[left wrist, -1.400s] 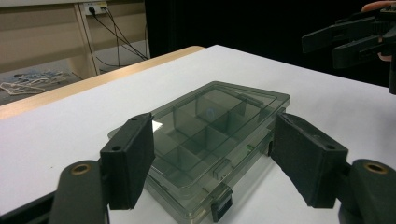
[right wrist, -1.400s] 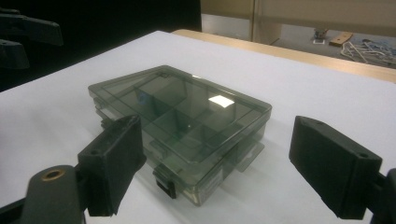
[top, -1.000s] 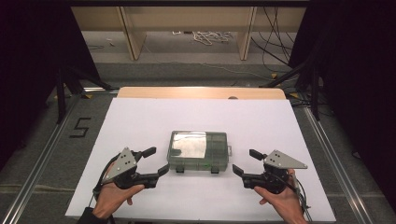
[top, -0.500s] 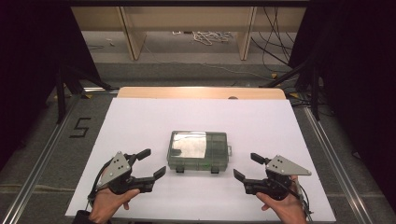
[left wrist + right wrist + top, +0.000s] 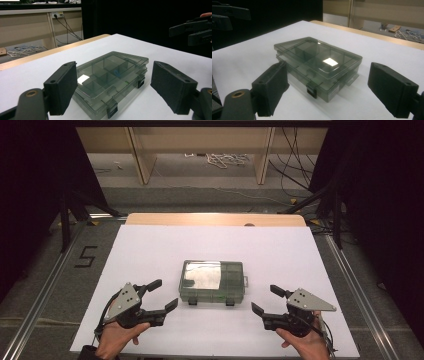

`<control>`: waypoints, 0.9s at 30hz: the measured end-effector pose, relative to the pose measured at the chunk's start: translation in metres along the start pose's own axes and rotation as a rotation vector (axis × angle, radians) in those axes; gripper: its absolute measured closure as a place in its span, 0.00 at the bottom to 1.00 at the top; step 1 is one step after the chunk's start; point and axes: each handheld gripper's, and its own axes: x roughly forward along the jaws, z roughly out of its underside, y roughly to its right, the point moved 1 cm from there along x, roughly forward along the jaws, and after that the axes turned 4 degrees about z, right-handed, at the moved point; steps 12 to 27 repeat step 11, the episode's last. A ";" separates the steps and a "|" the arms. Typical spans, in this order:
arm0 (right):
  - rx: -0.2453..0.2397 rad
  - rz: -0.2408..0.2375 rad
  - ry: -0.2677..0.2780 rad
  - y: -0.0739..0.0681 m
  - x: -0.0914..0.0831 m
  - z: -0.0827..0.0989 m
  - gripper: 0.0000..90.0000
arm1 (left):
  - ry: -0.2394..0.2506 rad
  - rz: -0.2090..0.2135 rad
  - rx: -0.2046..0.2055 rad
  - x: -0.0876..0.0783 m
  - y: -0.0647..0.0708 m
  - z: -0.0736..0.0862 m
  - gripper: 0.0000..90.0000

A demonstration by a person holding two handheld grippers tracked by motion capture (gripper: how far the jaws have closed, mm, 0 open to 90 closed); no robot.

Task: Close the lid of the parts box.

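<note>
— The tongs?
— Left gripper (image 5: 162, 295) and right gripper (image 5: 266, 301) are both released, flanking the box (image 5: 213, 281), apart from it.
— What do their views add?
— Dividers and a blue bit (image 5: 116, 72) inside — the high view gives mostly glare.
— The box?
— Smoky clear plastic, lid shut, mid-sheet (image 5: 150, 250). Long axis runs gripper to gripper — latches (image 5: 192, 300) face the person.

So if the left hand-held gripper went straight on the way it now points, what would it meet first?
Probably the clear compartment box: it lies closed on the white table, directly ahead between the open jaws of the left hand-held gripper, with nothing in between.
</note>
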 end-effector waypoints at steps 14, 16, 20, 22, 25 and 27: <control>0.003 0.002 -0.001 0.001 0.001 0.001 0.19 | -0.005 -0.003 0.006 0.000 -0.001 0.000 0.23; 0.003 0.002 -0.001 0.001 0.001 0.001 0.19 | -0.005 -0.003 0.006 0.000 -0.001 0.000 0.23; 0.003 0.002 -0.001 0.001 0.001 0.001 0.19 | -0.005 -0.003 0.006 0.000 -0.001 0.000 0.23; 0.003 0.002 -0.001 0.001 0.001 0.001 0.19 | -0.005 -0.003 0.006 0.000 -0.001 0.000 0.23; 0.003 0.002 -0.001 0.001 0.001 0.001 0.19 | -0.005 -0.003 0.006 0.000 -0.001 0.000 0.23; 0.003 0.002 -0.001 0.001 0.001 0.001 0.19 | -0.005 -0.003 0.006 0.000 -0.001 0.000 0.23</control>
